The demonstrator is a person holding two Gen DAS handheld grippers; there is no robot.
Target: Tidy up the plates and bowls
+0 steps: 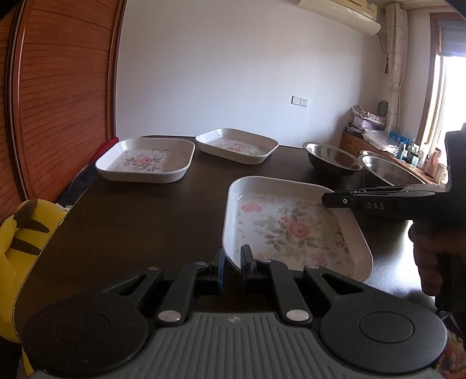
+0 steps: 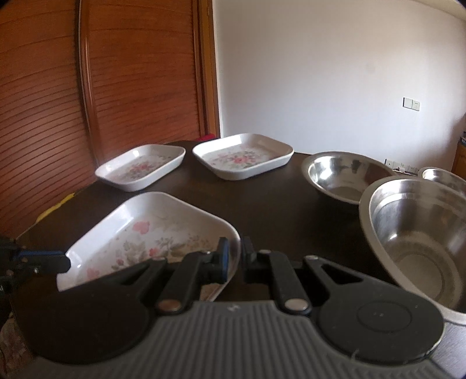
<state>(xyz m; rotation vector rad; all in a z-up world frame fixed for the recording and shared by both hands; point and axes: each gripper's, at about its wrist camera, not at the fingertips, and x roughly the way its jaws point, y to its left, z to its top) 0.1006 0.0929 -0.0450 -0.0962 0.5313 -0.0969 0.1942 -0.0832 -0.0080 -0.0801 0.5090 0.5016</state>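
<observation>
Both grippers straddle the near plate (image 1: 294,230) at opposite rims: the left gripper (image 1: 233,259) at its near corner, the right gripper (image 2: 234,252) at its right edge. Whether either is clenched, I cannot tell. The plate seems about to be stacked onto a far plate (image 1: 145,160). It needs a level lift. One bowl (image 2: 425,233) is cut off by the frame.

Dark wooden table (image 1: 151,210) before a plain white wall (image 1: 233,73); slatted wooden door (image 1: 58,87) at left, curtained bright window (image 1: 445,96) and air conditioner (image 1: 343,14) at right.
</observation>
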